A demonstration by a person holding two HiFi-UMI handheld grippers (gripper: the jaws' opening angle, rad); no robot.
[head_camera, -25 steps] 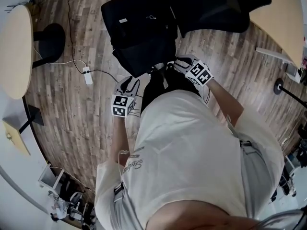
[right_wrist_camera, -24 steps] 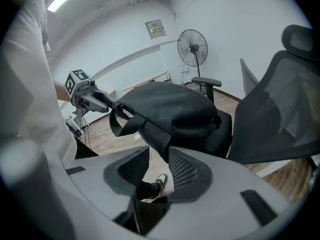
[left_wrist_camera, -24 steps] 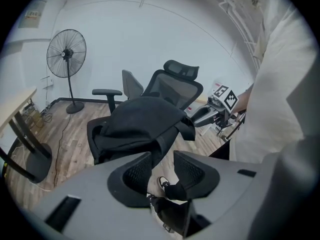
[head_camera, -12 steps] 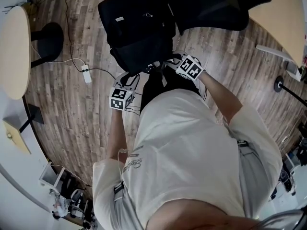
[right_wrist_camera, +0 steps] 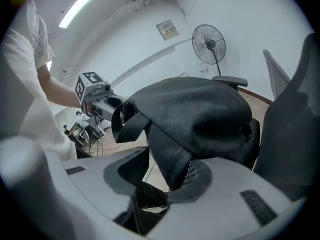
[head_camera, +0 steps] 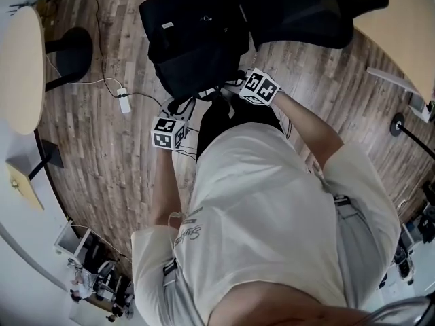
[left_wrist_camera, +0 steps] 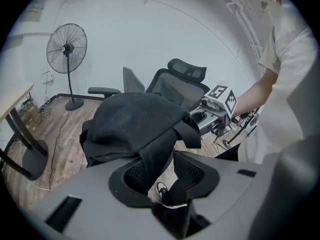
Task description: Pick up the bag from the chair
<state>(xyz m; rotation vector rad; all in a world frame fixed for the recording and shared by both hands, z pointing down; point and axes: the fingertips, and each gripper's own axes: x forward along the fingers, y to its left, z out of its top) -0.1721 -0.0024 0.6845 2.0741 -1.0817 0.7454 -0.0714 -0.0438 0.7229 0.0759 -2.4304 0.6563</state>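
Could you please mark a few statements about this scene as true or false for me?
1. The left gripper is shut on a strap of the black bag. True.
2. The right gripper is open and empty. False: it too is shut on a strap of the bag.
3. A standing fan is near the wall. True.
4. The floor is carpeted. False: it is wood planks.
5. The bag is bright red. False: it is black.
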